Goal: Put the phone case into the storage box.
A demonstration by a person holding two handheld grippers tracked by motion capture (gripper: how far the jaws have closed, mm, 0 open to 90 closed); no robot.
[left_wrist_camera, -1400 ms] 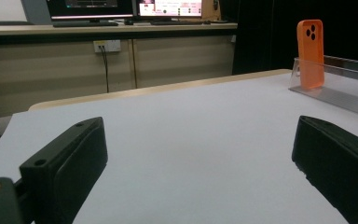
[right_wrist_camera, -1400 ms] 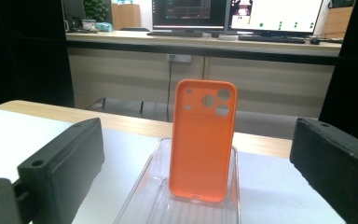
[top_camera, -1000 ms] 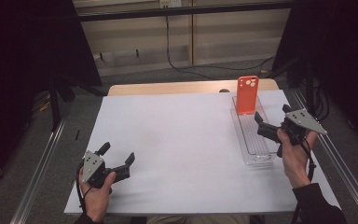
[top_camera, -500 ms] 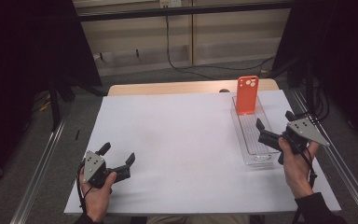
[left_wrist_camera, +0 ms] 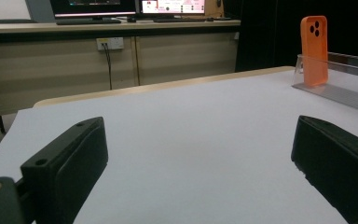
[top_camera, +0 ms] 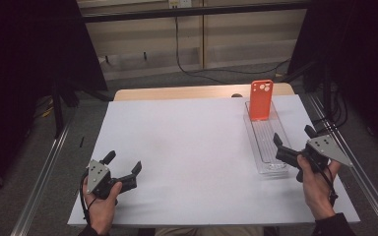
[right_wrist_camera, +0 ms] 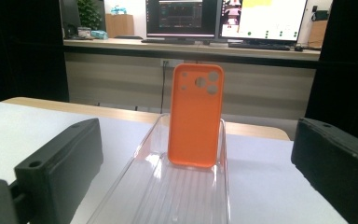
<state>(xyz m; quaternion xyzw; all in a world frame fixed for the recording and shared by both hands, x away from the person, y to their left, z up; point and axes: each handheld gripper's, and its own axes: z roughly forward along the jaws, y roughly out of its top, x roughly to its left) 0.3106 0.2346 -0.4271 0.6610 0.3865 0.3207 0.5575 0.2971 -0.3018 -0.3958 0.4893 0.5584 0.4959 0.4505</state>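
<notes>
Black jaws of the right hand-held gripper point(top_camera: 291, 143) stand wide apart, holding nothing, at the near end of a clear plastic tray point(top_camera: 267, 147). An orange phone case point(top_camera: 261, 100) stands upright at the tray's far end, camera holes on top. The left hand-held gripper point(top_camera: 124, 166), also spread and empty, rests well apart on the white surface point(top_camera: 192, 147).

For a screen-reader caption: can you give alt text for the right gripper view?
An orange phone case stands upright at the far end of a clear tray, framed between the open right gripper jaws. Lit monitors sit on a desk behind.
</notes>
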